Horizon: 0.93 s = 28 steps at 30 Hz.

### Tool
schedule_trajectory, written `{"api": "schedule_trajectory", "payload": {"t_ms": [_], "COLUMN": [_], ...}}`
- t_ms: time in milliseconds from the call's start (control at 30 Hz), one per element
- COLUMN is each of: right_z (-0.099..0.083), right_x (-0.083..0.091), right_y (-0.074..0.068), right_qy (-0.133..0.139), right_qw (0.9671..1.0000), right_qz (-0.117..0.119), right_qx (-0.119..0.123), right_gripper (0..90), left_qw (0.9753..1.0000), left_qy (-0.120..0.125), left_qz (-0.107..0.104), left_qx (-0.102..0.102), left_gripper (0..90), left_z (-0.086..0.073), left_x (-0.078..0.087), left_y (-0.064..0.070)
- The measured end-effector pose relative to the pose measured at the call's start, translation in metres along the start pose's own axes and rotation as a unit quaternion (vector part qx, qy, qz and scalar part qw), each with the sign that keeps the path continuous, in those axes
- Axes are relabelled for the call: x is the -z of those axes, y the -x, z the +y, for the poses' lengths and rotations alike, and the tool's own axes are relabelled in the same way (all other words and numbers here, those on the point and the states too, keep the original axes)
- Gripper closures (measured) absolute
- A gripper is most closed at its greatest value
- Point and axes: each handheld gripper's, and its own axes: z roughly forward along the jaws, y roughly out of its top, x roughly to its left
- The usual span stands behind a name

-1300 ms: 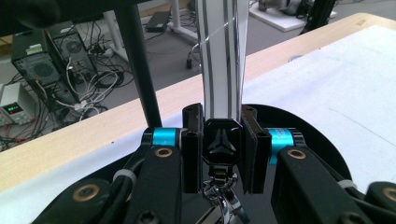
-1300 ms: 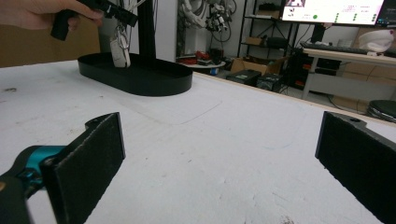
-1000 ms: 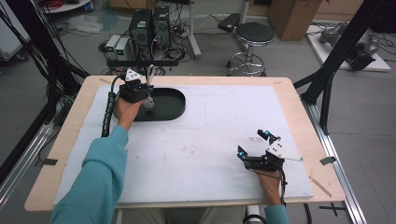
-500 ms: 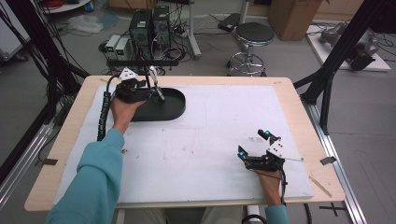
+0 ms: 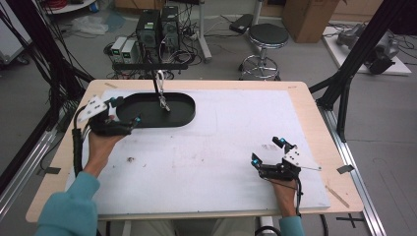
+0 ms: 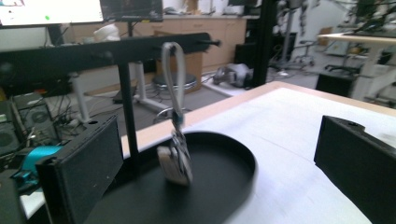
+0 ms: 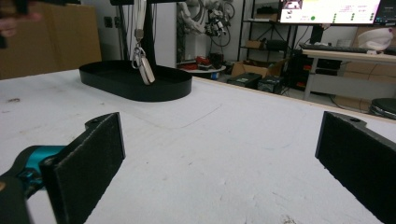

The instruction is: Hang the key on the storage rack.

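Pale grey, the strap (image 6: 172,77) loops over the black crossbar (image 6: 116,46) of a stand and hangs straight down, with a small metal clip and a light tag (image 6: 175,164) dangling at its lower end, just above the floor of the black oval tray (image 5: 184,115). From above, the tray sits at the far left of the white-covered table (image 5: 221,157), and the stand's upright post (image 6: 129,114) rises from its rear part. The left gripper (image 5: 126,111) is at the tray's left end, just beside its rim, its jaws wide apart and empty; in the left gripper view the hanging tag shows between the two black jaws, farther off and untouched. The right gripper (image 5: 268,152) rests well apart from the tray, near the table's right front, held by a hand in a teal sleeve. Its jaws also stand wide apart with nothing between them, and its own view looks across bare white table toward the distant tray and strap.
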Motion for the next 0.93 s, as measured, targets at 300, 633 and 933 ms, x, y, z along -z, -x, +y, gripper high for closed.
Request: {"api": "schedule_trajectory", "payload": {"t_ms": [300,633,933], "right_z": [-0.001,-0.003,-0.004], "right_x": [0.003,0.005,0.005], "right_y": [0.001,0.000,0.000], "right_qy": [0.008,0.014,0.016], "right_qw": [0.9999,0.9998,0.9998], "right_qz": [-0.009,-0.014,-0.015], "right_qx": [-0.006,-0.008,-0.002], "right_gripper": [0.8,0.8,0.8], "left_qw": [0.9996,0.9988,0.9989], "left_qy": [0.025,0.040,0.043], "left_qz": [-0.010,-0.022,-0.020], "left_qx": [0.010,0.015,0.001], "left_gripper": [1.7,1.7,1.7], "left_z": [-0.045,-0.081,-0.083], "left_x": [0.054,0.070,0.071], "left_y": [0.021,0.039,0.042]}}
